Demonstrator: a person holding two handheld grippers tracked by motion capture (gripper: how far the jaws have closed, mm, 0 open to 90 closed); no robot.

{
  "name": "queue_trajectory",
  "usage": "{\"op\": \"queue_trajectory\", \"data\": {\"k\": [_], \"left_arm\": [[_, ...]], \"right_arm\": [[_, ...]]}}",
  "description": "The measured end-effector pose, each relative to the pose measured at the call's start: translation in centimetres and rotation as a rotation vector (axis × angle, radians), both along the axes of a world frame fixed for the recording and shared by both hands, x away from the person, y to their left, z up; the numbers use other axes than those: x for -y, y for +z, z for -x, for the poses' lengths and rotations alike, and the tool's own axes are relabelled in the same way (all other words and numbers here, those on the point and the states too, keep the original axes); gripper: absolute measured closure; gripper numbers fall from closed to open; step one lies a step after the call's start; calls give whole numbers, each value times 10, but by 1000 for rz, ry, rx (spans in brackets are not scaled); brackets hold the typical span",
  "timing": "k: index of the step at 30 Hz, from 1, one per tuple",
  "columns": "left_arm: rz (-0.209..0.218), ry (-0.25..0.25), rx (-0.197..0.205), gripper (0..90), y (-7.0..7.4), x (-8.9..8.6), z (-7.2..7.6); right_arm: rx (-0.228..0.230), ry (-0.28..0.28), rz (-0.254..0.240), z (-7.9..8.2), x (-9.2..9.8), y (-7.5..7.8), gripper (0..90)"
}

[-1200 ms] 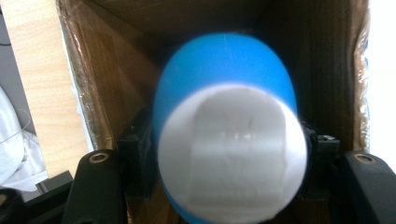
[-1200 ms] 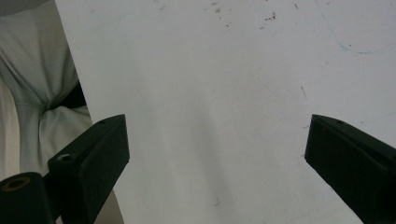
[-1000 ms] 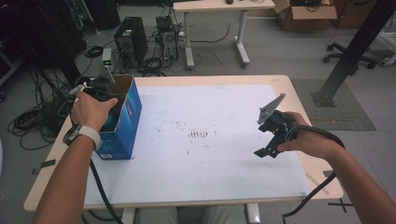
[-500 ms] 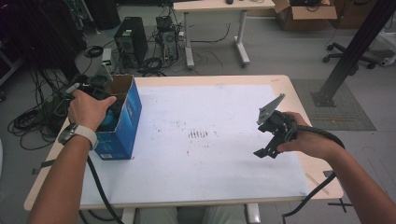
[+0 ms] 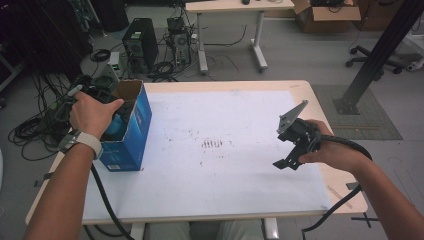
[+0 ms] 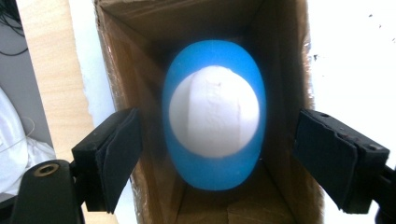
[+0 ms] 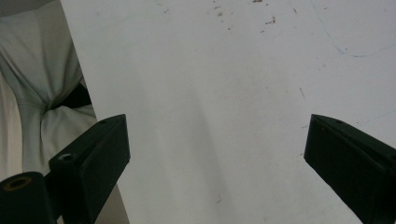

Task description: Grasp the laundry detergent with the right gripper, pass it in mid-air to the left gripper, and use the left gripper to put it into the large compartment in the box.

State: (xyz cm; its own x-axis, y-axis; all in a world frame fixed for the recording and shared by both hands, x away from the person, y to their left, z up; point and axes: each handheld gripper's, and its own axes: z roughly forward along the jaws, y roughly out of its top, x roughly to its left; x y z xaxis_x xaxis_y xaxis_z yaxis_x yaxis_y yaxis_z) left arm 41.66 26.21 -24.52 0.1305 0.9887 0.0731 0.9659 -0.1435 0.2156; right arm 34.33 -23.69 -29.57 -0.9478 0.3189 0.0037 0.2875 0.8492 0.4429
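Left gripper: mine, held over the open top of the blue box, jaws spread wide and straddling its cardboard walls, grasping nothing.
Thing I am after: a blue object with a white round face (a ball or a capped container, I cannot tell which), sitting down inside the box, between my left jaws but clear of both pads.
Right gripper: also mine, well to the right of the box, hovering above the white table sheet, jaws apart and empty.
Done so far: by my judgement, the approach only; my left hand has the gripper lined up over the box mouth.
Left to do: lower deeper into the box, close on the blue object, lift it out and set it somewhere on the sheet.
Count, boxes: one.
Count, blue objects in the box: one that I can see.
Count, grippers: two, both unloaded.
Count, loose things on the sheet beside the box: none, just smudges near its middle.
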Motion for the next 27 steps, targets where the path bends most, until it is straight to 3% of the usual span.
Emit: {"op": "queue_trajectory", "data": {"k": [12,19,27], "left_arm": [[18,-32,12,161,24,4,11],[8,-105,29,153,45,16,22],[25,-172,30,136,59,31,33]], "right_arm": [[6,-1,8,4,1,3,68],[7,-3,10,5,1,5,68],[8,-5,10,6,1,6,68]]}}
